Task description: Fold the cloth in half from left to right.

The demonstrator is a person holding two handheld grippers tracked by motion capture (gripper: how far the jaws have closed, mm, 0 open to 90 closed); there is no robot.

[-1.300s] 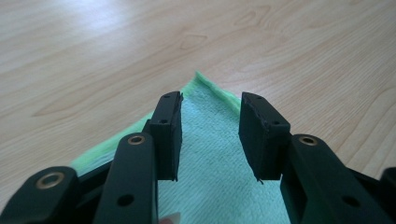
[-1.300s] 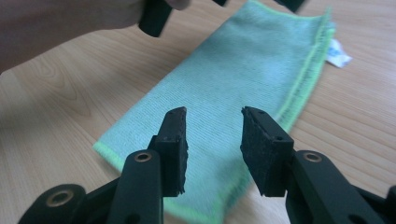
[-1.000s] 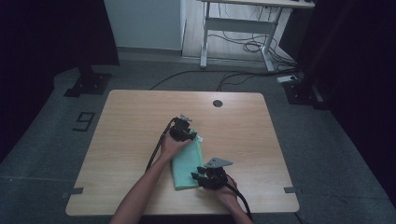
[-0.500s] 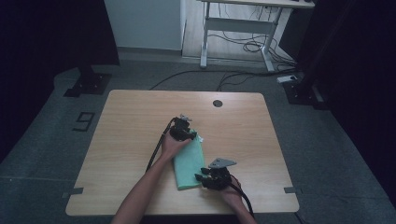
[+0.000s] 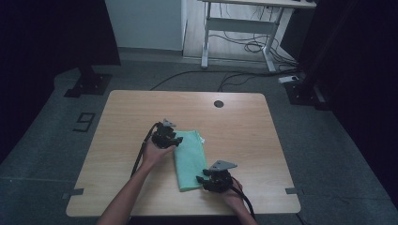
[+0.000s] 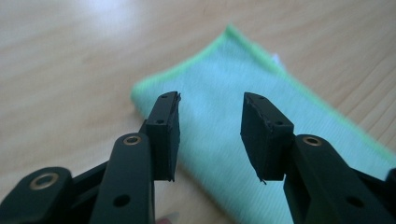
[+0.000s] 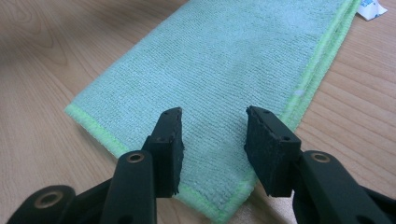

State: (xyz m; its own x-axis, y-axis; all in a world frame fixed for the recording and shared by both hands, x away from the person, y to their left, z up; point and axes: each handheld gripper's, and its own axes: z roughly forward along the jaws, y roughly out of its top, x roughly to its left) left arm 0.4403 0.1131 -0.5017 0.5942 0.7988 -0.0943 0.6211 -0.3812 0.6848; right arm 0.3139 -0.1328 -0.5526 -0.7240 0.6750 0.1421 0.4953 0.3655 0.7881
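Note:
A folded green cloth (image 5: 190, 157) lies flat on the wooden table (image 5: 234, 122). My left gripper (image 5: 178, 140) is at the cloth's far left corner. In the left gripper view the left gripper (image 6: 210, 121) is open, its jaws have just been opening, and the cloth (image 6: 224, 70) lies beyond them, not between the pads. My right gripper (image 5: 199, 180) is at the cloth's near right corner. In the right gripper view the right gripper (image 7: 212, 135) is open just above the cloth (image 7: 224, 60); its jaws have just been opening, with nothing gripped.
A white label (image 7: 371, 9) sticks out at the cloth's far edge. A round dark hole (image 5: 218, 103) sits near the table's far edge. Cables trail from both grippers toward the near edge. A desk frame and cables stand on the floor behind.
My left gripper has moved left, off the cloth's far corner, and lifted slightly. The cloth lies flat as before. The right hand has stayed in place.

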